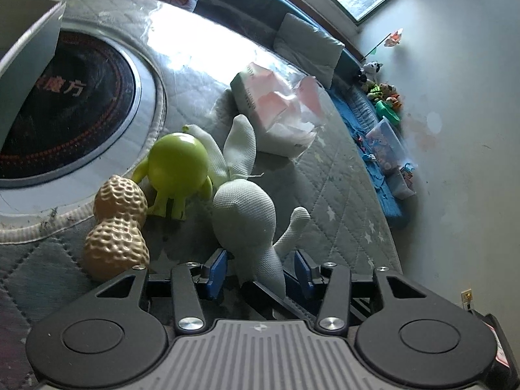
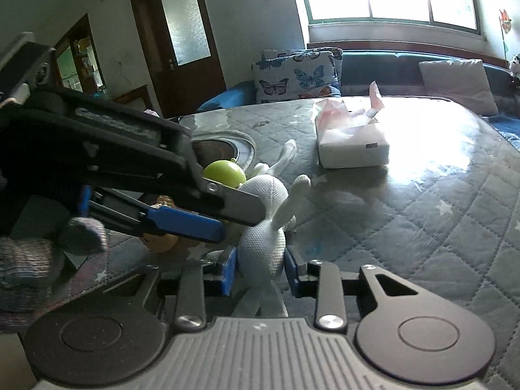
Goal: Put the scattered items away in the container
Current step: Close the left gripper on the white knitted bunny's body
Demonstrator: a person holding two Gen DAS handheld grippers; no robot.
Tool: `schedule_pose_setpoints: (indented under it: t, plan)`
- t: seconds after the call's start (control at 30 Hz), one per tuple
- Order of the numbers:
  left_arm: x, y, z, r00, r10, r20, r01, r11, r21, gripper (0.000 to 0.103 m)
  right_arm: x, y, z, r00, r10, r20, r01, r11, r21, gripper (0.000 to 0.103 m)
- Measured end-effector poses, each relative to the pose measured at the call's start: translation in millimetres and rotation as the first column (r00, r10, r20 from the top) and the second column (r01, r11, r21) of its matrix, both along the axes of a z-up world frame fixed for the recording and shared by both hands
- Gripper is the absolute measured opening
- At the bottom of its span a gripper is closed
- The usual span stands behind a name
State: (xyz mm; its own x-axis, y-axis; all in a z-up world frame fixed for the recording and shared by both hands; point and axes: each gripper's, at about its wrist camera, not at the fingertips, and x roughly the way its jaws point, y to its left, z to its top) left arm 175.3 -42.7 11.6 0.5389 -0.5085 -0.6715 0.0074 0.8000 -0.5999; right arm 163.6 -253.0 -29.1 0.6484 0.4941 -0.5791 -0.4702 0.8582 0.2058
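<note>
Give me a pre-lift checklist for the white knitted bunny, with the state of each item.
1. Right gripper shut on the white bunny: ok, both blue pads press its body.
2. Left gripper free of the bunny: cannot tell; its jaws straddle the body, contact unclear.
3. Green toy clear of the bunny: not ok, it lies against the ears.
4. Peanut toy clear of the lift: ok, it sits apart.
5. Tissue pack out of the way: ok.
6. Container opening in sight: cannot tell, only a wall shows.
</note>
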Motion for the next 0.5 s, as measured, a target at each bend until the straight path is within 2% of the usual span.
schedule_pose_setpoints:
  t: [0.2,0.27,0.5]
  plan:
    - [5.5,-8.2,-5.0,1.0,-0.013,-0.009,0.013,1.0,0.009,0.047,-2.3,0.4,-0.3,1.0,0.015,-0.004,-0.015,1.0,0.006,0.028]
    - [5.9,-10.4,-6.7,1.0,-0.016,-0.007,0.016,0.999,0.03,0.041,-3.2,0.9,-0.6,1.0,0.019,-0.004,-0.019,1.0,0.004,0.028]
    - [1.7,-8.8,-10.5,1.0,-0.027,0.007,0.026,0.999,0.045,0.033,-5.0,-2.6,0.5,0.999,0.031,-0.028,-0.03,0.999,0.026,0.03]
